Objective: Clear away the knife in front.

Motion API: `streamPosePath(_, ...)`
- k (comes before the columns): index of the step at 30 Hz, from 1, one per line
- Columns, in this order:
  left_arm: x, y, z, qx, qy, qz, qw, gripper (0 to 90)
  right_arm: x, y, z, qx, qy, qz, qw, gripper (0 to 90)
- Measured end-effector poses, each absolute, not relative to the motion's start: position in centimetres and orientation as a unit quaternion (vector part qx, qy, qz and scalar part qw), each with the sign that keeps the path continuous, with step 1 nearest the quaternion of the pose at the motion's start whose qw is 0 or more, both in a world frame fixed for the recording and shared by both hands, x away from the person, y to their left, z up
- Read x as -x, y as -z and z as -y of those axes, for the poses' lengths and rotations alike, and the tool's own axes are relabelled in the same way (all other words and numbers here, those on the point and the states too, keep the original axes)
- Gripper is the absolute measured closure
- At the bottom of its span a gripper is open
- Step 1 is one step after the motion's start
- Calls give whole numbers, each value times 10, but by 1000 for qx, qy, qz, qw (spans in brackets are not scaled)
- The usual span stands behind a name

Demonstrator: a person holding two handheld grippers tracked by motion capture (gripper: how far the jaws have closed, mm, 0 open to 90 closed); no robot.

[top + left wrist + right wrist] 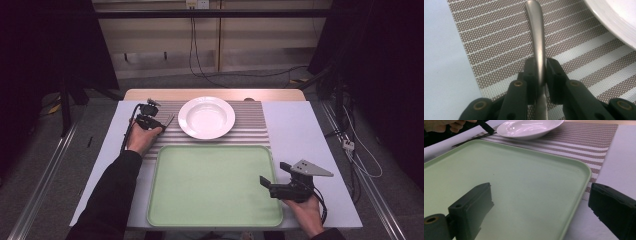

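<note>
On the left side of the striped placemat [250, 125], we see the left gripper [161, 123] held low by the person's left hand [141, 138], its jaws closed tight on the handle of a metal utensil [538, 45]. From the left gripper view, we see that slim steel handle pinched between the two black pads and running away over the mat's brown and pale stripes; we cannot tell which kind of utensil it is, since its working end lies hidden beneath the gripper. Just beside it, toward the mat's middle, we find a white plate [206, 117], whose rim cuts the upper right corner of the left gripper view. Nearer the person lies a pale green tray [215, 185], bare, its far edge overlapping the mat. At the tray's right edge we see the right gripper [274, 176] in the right hand [306, 212], jaws spread wide and holding nothing, straddling the tray's rim in the right gripper view. Everything rests on a white table [300, 130].
</note>
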State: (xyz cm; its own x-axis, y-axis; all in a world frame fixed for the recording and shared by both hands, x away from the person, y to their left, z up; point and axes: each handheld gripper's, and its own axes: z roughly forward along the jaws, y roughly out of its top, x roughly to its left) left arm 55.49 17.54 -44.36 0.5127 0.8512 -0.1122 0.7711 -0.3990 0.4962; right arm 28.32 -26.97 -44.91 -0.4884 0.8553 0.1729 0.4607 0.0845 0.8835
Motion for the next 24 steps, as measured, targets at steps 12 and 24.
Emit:
streamPosePath(12,-553,441,-169,-836,-94,-488,233,801,-284,449,268,-464,-492,-710,199,53)
streamPosePath(24,-553,441,-171,-833,-90,-491,236,801,-284,450,269,-467,-491,-708,199,52)
